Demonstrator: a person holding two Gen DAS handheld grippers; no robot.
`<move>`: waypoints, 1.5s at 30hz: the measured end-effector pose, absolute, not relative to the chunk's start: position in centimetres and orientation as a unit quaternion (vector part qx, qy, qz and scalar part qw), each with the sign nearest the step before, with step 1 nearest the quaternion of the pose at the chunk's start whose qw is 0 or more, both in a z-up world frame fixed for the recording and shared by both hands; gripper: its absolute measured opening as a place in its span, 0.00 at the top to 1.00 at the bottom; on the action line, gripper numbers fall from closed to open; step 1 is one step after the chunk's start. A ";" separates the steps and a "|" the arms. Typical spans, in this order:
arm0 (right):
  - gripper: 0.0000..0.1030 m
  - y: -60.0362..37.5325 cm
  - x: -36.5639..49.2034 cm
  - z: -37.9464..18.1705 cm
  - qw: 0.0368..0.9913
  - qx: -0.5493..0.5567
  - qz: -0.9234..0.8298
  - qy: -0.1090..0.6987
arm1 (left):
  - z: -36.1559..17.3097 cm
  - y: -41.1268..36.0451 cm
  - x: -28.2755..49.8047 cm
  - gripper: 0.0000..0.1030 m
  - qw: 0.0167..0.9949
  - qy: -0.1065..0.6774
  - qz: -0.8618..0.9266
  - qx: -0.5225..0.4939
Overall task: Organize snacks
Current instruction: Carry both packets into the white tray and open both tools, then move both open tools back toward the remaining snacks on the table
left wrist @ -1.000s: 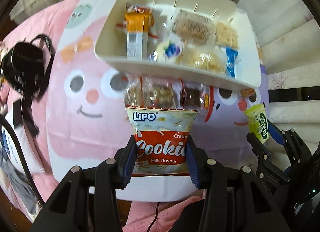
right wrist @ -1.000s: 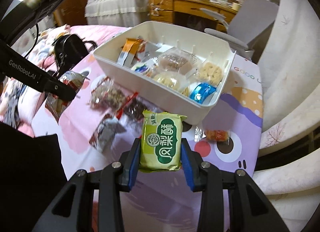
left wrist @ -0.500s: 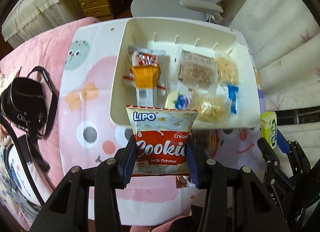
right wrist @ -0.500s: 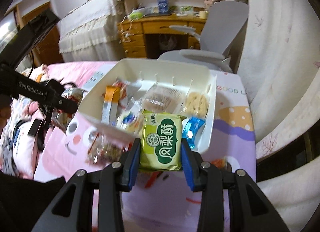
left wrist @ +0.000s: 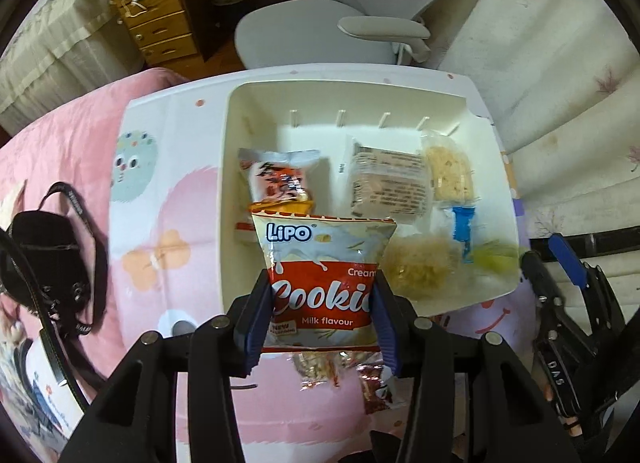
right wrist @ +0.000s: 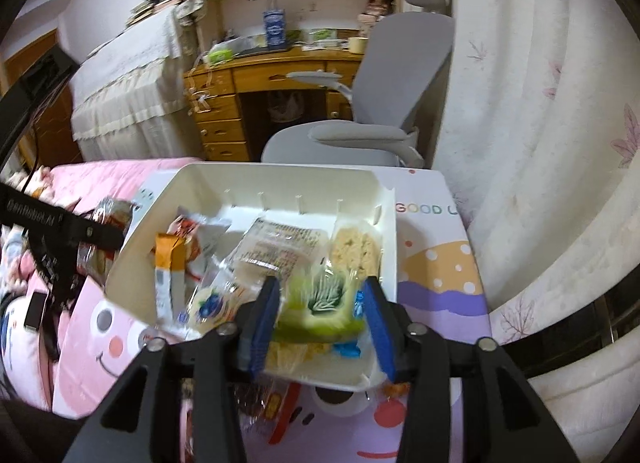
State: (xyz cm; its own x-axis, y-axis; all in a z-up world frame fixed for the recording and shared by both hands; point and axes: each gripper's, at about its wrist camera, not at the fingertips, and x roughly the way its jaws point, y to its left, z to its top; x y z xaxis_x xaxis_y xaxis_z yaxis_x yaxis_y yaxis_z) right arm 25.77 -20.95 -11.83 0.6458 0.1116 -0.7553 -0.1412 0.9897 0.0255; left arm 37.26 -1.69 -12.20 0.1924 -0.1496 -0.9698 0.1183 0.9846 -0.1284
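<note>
My left gripper point(left wrist: 320, 303) is shut on a red and white Lipo cookie packet point(left wrist: 325, 275), held over the near left part of the white bin point(left wrist: 256, 103). My right gripper point(right wrist: 320, 315) is open over the bin's point(right wrist: 280, 175) near right corner; the green pastry packet point(right wrist: 320, 303) is a blur between its pads, dropping into the bin. In the left wrist view that packet is a green smear point(left wrist: 494, 253) beside the right gripper point(left wrist: 552, 259). The bin holds several wrapped snacks.
Loose snack packets point(left wrist: 340, 371) lie on the pink cartoon cloth point(left wrist: 160, 223) in front of the bin; more show in the right wrist view point(right wrist: 264, 403). A black bag point(left wrist: 44, 255) lies at the left. A grey chair point(right wrist: 360, 135) and wooden desk stand behind the table.
Both grippers moved forward over the bin. The right gripper opened and let go of the green packet, which now falls blurred. The left gripper still holds the cookie packet.
</note>
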 end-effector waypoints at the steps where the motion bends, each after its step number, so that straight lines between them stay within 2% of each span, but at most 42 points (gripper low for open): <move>1: 0.45 -21.0 26.0 -11.9 0.905 -0.015 0.063 0.420 | -12.3 -1.8 37.3 0.51 0.772 0.629 -0.088 -0.014; 8: 0.43 -21.1 25.8 -12.7 0.896 -0.007 0.057 0.440 | -12.6 -2.0 36.9 0.40 0.770 0.630 -0.097 -0.021; 17: 0.43 -22.3 23.9 -13.0 0.889 0.019 0.036 0.456 | -12.2 -1.8 35.0 0.39 0.775 0.623 -0.103 -0.025; 21: 0.43 -23.2 22.8 -13.0 0.883 0.035 0.026 0.468 | -11.9 -1.3 33.5 0.34 0.778 0.621 -0.097 -0.031; 31: 0.43 -25.3 19.7 -12.8 0.869 0.054 0.000 0.492 | -12.4 -0.1 28.8 0.33 0.775 0.624 -0.081 -0.057; 35: 0.39 -26.2 18.8 -12.9 0.864 0.068 0.003 0.498 | -12.8 0.1 26.9 0.33 0.772 0.626 -0.075 -0.085; 45: 0.39 -28.9 18.0 -14.5 0.837 0.116 0.037 0.533 | -14.4 -1.7 22.9 0.33 0.775 0.623 -0.040 -0.095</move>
